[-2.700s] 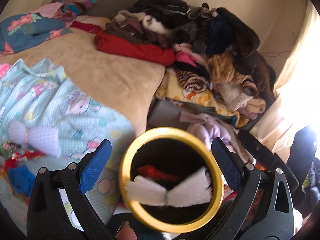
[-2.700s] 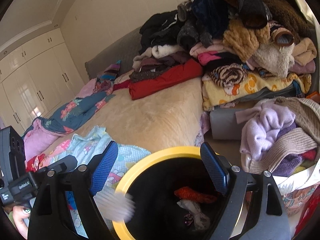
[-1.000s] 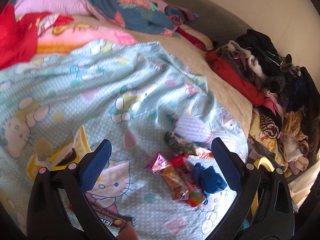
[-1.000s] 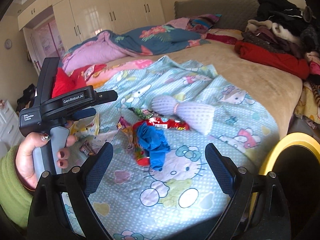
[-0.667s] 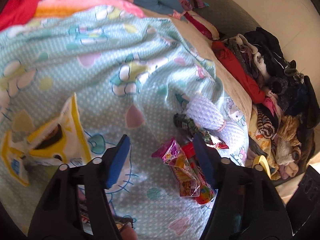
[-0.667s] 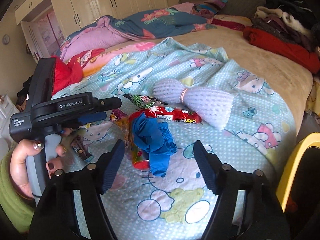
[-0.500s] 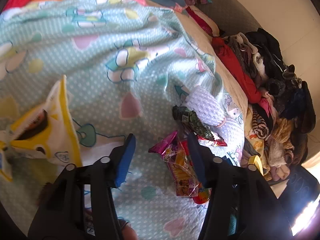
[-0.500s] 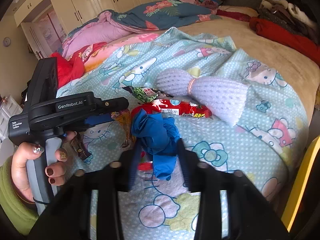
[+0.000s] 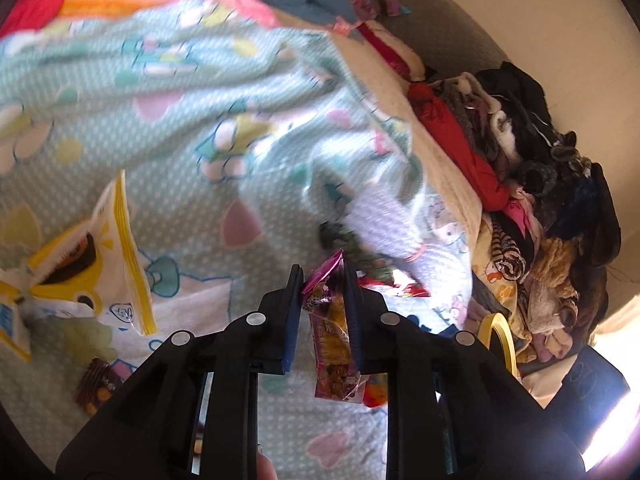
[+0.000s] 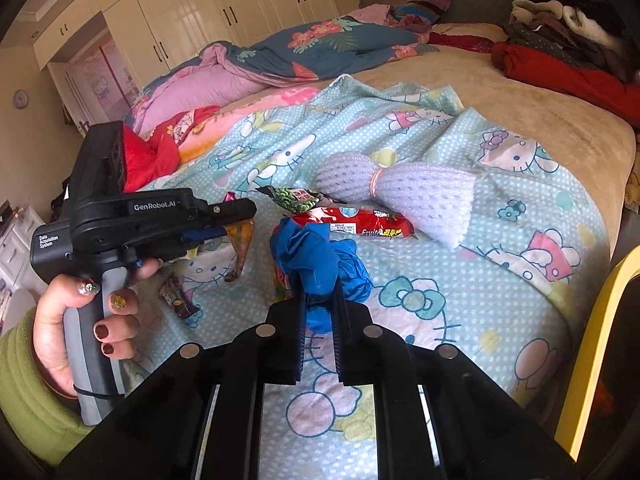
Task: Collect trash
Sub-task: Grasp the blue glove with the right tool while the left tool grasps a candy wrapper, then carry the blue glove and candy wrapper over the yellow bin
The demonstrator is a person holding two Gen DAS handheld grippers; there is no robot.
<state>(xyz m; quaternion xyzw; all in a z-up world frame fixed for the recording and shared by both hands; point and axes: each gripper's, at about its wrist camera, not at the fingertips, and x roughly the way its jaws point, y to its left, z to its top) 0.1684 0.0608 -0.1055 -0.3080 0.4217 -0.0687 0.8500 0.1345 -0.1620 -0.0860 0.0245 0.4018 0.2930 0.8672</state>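
From my left tongs (image 9: 322, 280) I look down on a bed spread with a cartoon-cat blanket (image 9: 168, 128); their jaws have just been closing and now pinch the pink candy wrapper (image 9: 332, 332), which runs lengthwise along the jaws above that blanket. From my right tongs (image 10: 318, 292), white wardrobes (image 10: 192, 4) stand beyond the blanket, and the jaws, just closed, clamp the crumpled blue glove (image 10: 316, 260), bunched with no clear long axis, beside the red snack packet (image 10: 360, 224).
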